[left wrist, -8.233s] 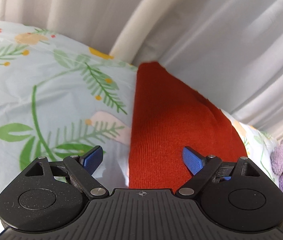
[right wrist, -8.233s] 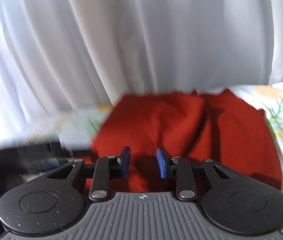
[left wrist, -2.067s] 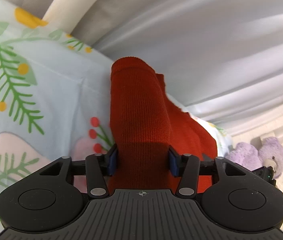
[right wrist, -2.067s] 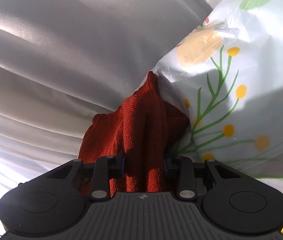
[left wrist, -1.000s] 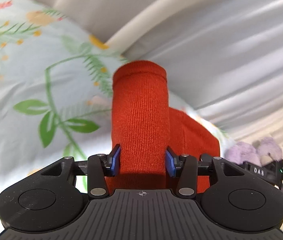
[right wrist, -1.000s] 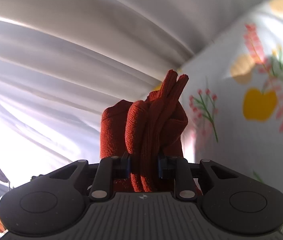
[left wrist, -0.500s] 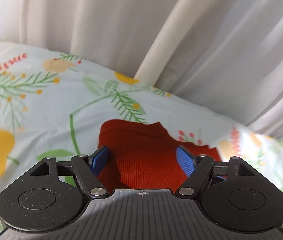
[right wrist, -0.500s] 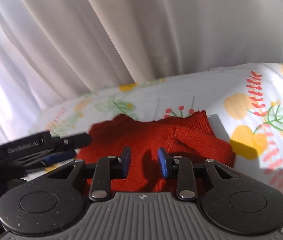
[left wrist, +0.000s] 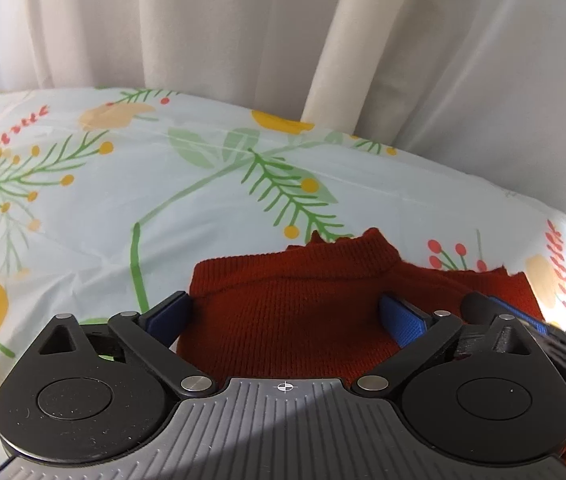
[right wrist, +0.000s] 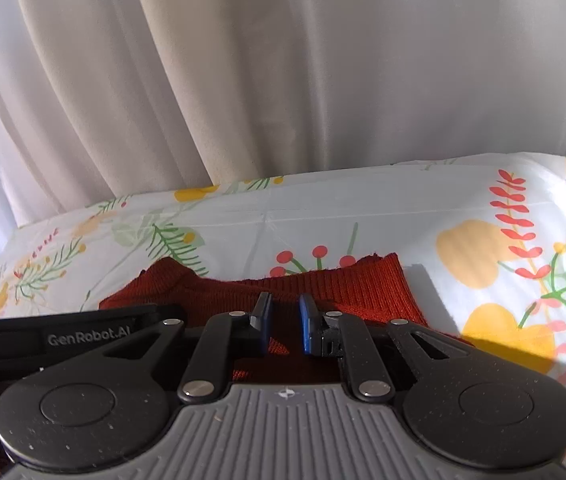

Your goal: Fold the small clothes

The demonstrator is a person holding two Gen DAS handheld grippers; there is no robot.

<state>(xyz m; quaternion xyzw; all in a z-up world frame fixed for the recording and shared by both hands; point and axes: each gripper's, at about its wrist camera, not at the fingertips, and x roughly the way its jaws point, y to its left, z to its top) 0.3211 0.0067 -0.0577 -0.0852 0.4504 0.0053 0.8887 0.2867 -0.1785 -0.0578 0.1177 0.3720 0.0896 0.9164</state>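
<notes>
A red knit garment [left wrist: 303, 304] lies folded on the floral bedsheet [left wrist: 83, 208]. My left gripper [left wrist: 283, 314] is over its near edge. Its jaws are opening and stand wide, the blue pads either side of the fabric and not pressing it. In the right wrist view the same garment [right wrist: 363, 288] lies flat under my right gripper [right wrist: 285, 322]. That gripper's jaws are closing to a narrow gap. Red knit shows through the gap, and no fold is visibly pinched. The left gripper's black body [right wrist: 83, 336] sits close on the left.
White curtains [left wrist: 163, 20] hang just behind the bed's far edge, with a cream fold [left wrist: 335, 60] among them. The sheet [right wrist: 483, 240] spreads left and right of the garment. The two grippers are almost touching side by side.
Both grippers came down from holding the bunched garment in the air. It now lies on the sheet. The left jaws opened wide and let go. The right jaws released, then narrowed.
</notes>
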